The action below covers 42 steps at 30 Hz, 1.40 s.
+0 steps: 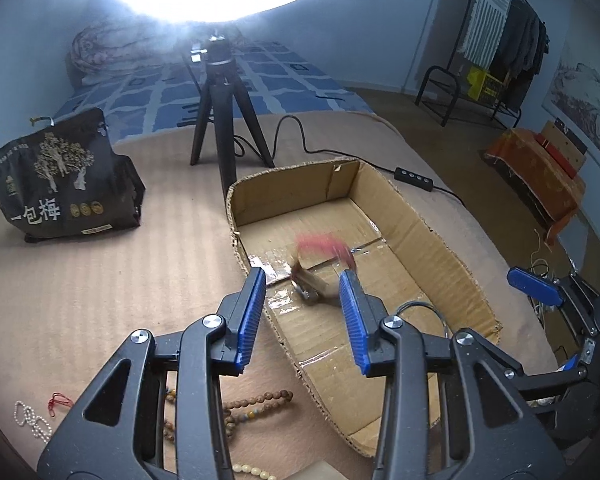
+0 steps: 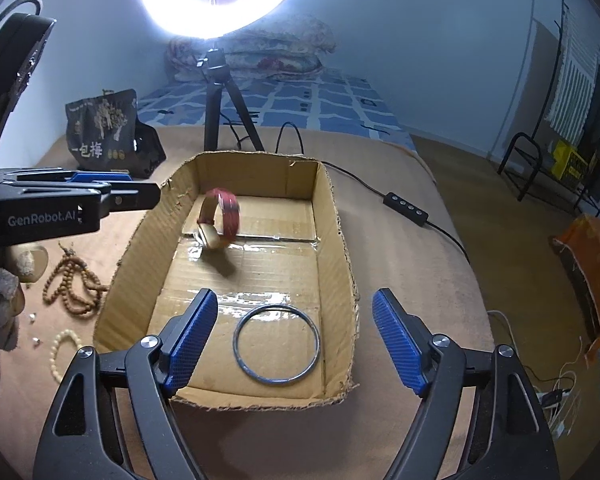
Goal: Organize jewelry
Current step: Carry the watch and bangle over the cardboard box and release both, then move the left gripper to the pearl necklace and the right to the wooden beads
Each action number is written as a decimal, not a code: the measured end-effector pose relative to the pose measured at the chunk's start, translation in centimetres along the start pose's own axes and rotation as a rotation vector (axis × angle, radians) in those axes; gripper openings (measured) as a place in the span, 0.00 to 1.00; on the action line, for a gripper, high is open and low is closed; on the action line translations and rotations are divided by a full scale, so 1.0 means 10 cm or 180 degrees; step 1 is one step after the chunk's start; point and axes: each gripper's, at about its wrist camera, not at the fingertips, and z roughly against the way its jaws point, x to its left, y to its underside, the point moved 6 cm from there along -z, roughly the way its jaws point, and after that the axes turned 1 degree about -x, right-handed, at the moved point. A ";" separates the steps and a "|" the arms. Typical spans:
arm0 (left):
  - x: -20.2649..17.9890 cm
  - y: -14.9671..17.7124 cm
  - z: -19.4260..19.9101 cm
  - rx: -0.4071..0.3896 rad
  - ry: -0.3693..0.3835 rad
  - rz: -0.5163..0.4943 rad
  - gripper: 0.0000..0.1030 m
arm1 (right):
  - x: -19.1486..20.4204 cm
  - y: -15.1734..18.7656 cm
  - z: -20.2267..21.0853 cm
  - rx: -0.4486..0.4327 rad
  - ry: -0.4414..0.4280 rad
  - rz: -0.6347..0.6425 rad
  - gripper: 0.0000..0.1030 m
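Note:
An open cardboard box [image 2: 340,240] [image 1: 440,236] sits on the tan mat. A red-strapped watch [image 2: 218,220] [image 1: 320,264] is blurred with motion inside the box, free of both grippers. A metal bangle [image 2: 277,345] lies flat on the box floor at its near end, and part of it shows in the left wrist view [image 1: 420,308]. My left gripper [image 1: 304,300] is open and empty above the box's near left wall. My right gripper [image 2: 296,332] is open and empty over the bangle. Brown bead strands [image 2: 72,280] [image 1: 256,404] lie on the mat left of the box.
A ring light on a black tripod [image 1: 220,120] [image 2: 220,100] stands behind the box, its cable and switch [image 2: 406,204] running right. A dark snack bag [image 1: 64,176] [image 2: 108,136] stands at the back left. Cream beads [image 2: 62,352] and a white bead strand [image 1: 32,420] lie on the mat.

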 end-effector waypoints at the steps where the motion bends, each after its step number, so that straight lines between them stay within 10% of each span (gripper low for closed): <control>1: 0.01 0.00 0.02 -0.0011 -0.0007 0.0002 0.37 | 0.01 0.00 0.02 -0.0009 0.0000 -0.0007 0.77; 17: 0.37 0.05 0.81 -0.0341 -0.0218 -0.0072 0.37 | 0.32 -0.08 0.59 -0.0251 -0.0068 0.0067 0.77; 42: 2.42 1.14 1.84 -0.0283 -0.0744 0.0632 0.44 | 1.66 -0.02 0.54 -0.0087 -0.0802 0.0633 0.78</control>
